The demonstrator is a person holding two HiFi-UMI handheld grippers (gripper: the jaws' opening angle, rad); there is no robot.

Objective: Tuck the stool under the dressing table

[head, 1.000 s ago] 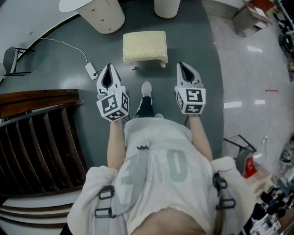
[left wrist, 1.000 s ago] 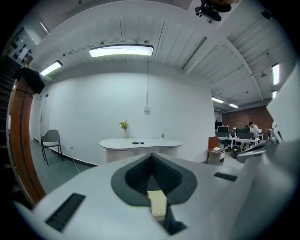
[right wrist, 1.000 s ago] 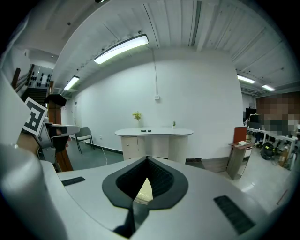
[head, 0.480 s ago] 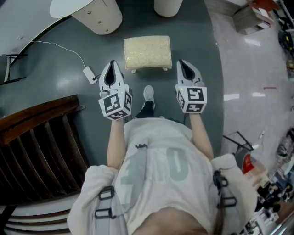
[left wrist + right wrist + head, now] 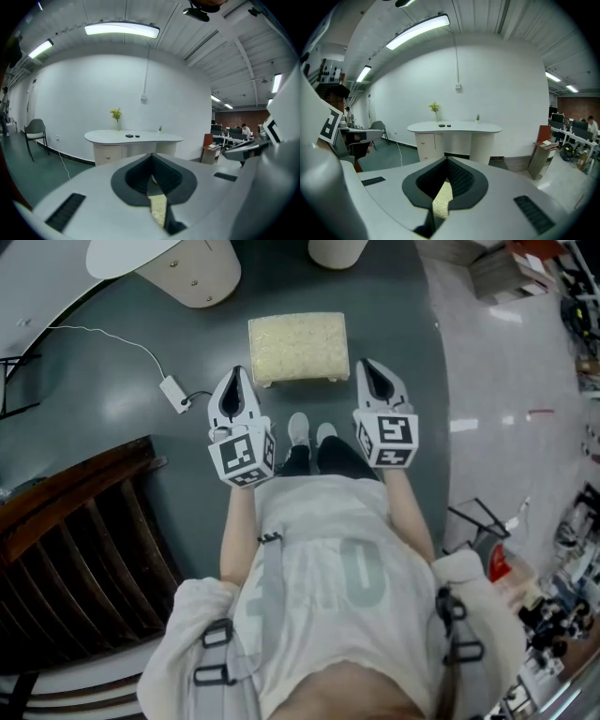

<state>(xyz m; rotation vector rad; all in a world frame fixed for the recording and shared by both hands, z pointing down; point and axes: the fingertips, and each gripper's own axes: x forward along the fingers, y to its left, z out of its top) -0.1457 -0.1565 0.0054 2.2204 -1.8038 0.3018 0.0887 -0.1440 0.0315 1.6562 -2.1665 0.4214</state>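
**Approach step: stool not yet contacted**

Both sets of jaws are seen pressed together in the gripper views, with nothing held. Only a sliver of the cream cushion is glimpsed through the slot below each pair.

The stool (image 5: 298,348) is standing on the floor just ahead of the person's shoes, short of the dressing table (image 5: 192,273) and roughly in line with the gap between its two pedestals. It is flanked at its near end: the left gripper (image 5: 237,379) is held off the near-left corner, the right gripper (image 5: 369,371) off the near-right corner. Contact cannot be confirmed from the head view; most likely both are still above and clear of it.

Step judged: lining up for a push. Next, the closed tips should be lowered onto the near edge of the seat and an even two-sided push applied, so the stool is slid straight between the pedestals without yawing.
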